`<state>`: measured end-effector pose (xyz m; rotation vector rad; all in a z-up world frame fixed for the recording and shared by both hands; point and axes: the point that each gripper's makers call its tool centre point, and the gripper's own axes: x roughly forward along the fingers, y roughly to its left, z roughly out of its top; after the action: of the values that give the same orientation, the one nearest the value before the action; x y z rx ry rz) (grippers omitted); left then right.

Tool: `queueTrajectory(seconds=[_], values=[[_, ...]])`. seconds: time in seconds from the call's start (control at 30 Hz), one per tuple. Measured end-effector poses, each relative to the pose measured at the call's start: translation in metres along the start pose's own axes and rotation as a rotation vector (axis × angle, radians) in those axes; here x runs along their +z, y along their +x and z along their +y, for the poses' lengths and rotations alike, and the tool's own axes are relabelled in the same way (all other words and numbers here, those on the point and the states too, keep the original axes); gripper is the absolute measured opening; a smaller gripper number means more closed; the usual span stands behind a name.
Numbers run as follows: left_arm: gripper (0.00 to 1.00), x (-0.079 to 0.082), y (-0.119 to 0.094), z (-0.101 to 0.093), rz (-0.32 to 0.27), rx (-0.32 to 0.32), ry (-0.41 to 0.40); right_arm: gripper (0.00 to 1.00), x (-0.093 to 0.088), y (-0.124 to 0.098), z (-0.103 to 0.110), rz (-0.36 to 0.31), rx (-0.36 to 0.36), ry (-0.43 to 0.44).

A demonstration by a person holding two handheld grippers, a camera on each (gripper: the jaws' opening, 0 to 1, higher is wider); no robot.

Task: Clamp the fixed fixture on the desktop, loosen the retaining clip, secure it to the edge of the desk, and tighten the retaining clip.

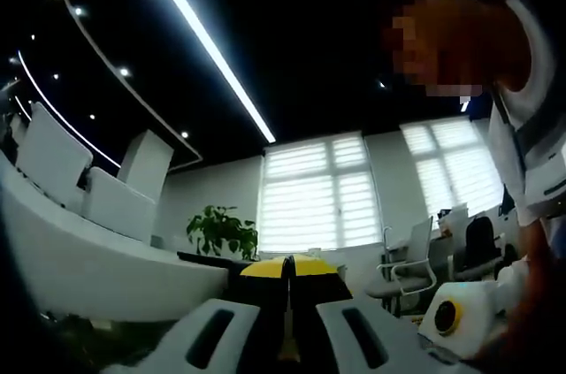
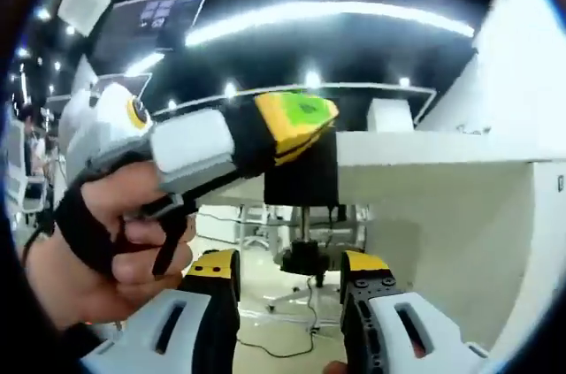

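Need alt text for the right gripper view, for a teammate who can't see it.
The left gripper, held in a person's hand, reaches in from the left to the white desk edge, at a black fixture. The right gripper is open below.

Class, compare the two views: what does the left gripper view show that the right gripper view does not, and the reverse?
Left gripper view: windows with blinds, a potted plant and office chairs.
Right gripper view: a hand holding the left tool at a black fixture on the white desk edge, and the open right tool.
Both: the left tool, the white desk and ceiling light strips.
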<state>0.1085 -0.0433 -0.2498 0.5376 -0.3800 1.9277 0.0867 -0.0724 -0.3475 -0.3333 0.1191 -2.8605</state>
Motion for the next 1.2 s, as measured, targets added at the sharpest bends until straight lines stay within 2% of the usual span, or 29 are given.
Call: queueTrajectory(seconds=[0.07, 0.17, 0.27, 0.37, 0.5, 0.6, 0.73, 0.87, 0.97, 1.2], values=[[0.02, 0.0, 0.0, 0.0, -0.002, 0.001, 0.002, 0.43, -0.004, 0.004, -0.004, 0.024, -0.038, 0.018], [0.02, 0.0, 0.0, 0.0, -0.004, 0.0, -0.002, 0.42, -0.008, 0.011, -0.009, 0.029, -0.088, 0.106], [0.02, 0.0, 0.0, 0.0, -0.007, -0.001, -0.007, 0.41, -0.007, 0.018, -0.01, 0.019, -0.104, 0.073], [0.02, 0.001, 0.0, 0.001, -0.01, 0.0, -0.009, 0.38, -0.005, 0.026, -0.012, 0.014, -0.135, 0.076], [0.02, 0.0, 0.0, 0.001, -0.002, 0.0, -0.004, 0.34, -0.014, 0.034, -0.022, 0.058, -0.195, 0.094], [0.02, 0.0, 0.0, 0.001, -0.008, -0.002, -0.006, 0.25, -0.016, 0.032, -0.026, 0.066, -0.211, 0.078], [0.02, 0.001, 0.0, 0.001, -0.013, -0.005, -0.016, 0.25, -0.015, 0.029, -0.028, 0.058, -0.189, 0.047], [0.02, 0.001, 0.001, 0.001, -0.012, -0.004, -0.014, 0.25, -0.014, 0.03, -0.027, 0.036, -0.122, 0.021], [0.02, 0.001, 0.001, 0.001, -0.011, -0.004, -0.012, 0.25, -0.013, 0.028, -0.021, 0.009, -0.002, 0.033], [0.02, 0.002, 0.0, 0.001, -0.016, -0.004, -0.018, 0.24, -0.013, 0.031, -0.013, -0.053, 0.285, 0.131]])
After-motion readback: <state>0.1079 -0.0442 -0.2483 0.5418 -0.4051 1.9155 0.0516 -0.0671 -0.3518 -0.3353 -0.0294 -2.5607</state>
